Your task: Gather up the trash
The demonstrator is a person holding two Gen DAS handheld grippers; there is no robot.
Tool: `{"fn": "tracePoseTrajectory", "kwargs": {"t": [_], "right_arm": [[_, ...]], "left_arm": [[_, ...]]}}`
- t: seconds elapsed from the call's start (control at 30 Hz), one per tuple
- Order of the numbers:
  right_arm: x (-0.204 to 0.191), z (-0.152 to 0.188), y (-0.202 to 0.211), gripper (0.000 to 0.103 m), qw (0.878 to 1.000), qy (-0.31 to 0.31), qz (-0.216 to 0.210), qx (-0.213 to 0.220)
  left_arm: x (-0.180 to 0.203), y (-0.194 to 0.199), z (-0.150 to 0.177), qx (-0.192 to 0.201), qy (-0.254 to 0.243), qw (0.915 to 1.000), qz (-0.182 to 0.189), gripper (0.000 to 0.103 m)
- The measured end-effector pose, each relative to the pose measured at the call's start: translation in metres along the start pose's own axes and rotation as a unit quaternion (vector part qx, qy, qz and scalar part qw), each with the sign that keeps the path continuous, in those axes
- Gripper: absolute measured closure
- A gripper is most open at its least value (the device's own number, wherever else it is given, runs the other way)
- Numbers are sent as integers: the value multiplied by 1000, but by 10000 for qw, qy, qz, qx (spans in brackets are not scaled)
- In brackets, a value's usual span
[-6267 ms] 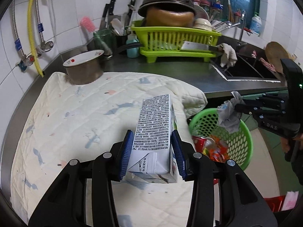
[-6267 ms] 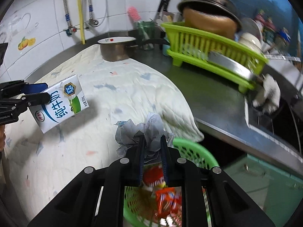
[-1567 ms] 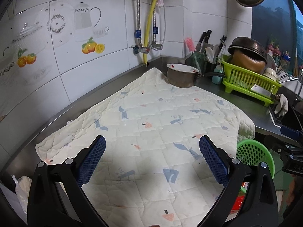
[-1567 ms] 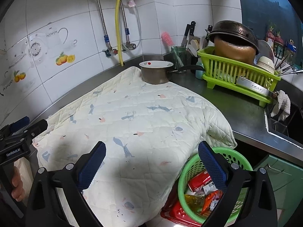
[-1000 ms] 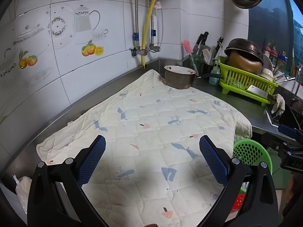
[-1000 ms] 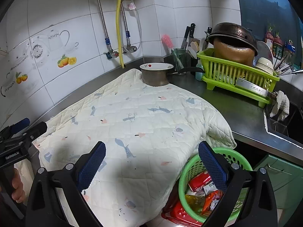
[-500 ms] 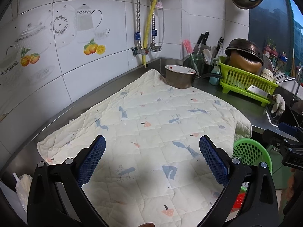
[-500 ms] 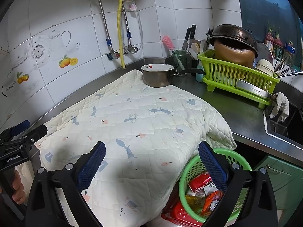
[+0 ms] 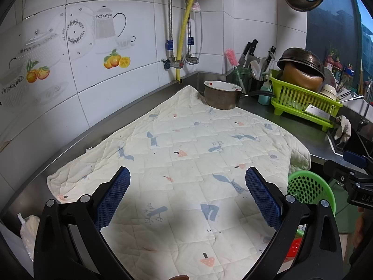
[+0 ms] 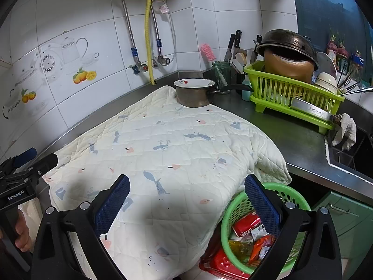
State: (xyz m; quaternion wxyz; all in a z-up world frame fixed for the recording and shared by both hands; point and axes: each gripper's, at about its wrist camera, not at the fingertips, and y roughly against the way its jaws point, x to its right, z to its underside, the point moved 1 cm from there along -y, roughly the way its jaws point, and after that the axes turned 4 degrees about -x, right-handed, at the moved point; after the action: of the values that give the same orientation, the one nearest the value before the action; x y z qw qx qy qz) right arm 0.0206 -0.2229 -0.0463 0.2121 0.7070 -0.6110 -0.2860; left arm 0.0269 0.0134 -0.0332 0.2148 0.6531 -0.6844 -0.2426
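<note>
Both grippers hover with jaws spread wide and empty — the left gripper and the right gripper above the quilted mat. Trash sits in the green basket just beside the mat's edge.

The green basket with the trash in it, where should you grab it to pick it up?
Grip the green basket by its top rim, coming straight down from above on the side away from the quilt. The rim is a thin raised edge a jaw could likely pinch; the quilt's corner overhangs its near-counter edge, and trash fills the middle.
</note>
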Motion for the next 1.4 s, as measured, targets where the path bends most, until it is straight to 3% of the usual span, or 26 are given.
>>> {"fn": "tracePoseTrajectory", "kwargs": {"t": [1.4], "right_arm": [[-2, 2, -1, 7, 10000, 26, -71, -6]], "left_arm": [[-1, 2, 0, 41, 20, 10000, 19, 5]]}}
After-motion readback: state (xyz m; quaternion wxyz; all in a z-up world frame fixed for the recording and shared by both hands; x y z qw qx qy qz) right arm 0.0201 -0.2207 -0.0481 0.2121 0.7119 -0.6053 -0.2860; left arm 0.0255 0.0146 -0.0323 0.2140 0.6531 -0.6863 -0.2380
